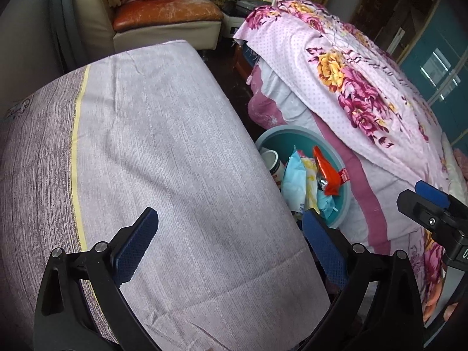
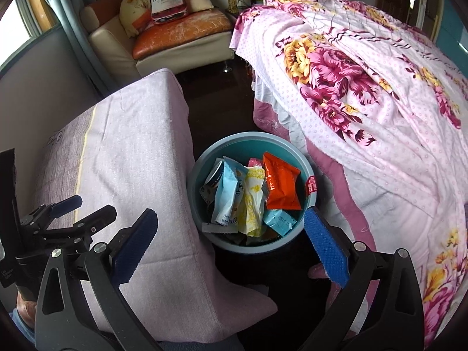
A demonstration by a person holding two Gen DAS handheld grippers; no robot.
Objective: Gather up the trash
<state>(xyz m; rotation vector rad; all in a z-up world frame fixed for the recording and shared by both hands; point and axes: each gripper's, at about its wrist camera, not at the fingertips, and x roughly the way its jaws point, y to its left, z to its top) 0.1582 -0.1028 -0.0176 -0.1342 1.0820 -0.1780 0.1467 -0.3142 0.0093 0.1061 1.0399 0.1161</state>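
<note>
The wrappers fill the teal bin on the floor between the covered table and the bed; light, crinkly, slippery, best pinched by an edge. Above the bin, the right gripper and the left gripper gape empty.

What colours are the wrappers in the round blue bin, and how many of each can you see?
In the round teal-blue plastic bin, counting clear ones only:
Orange crinkly plastic wrapper: 1
Yellow-and-white crumpled wrapper: 1
Light blue plastic packets: 2
Total: 4
More bits lie underneath, too hidden to count.
</note>
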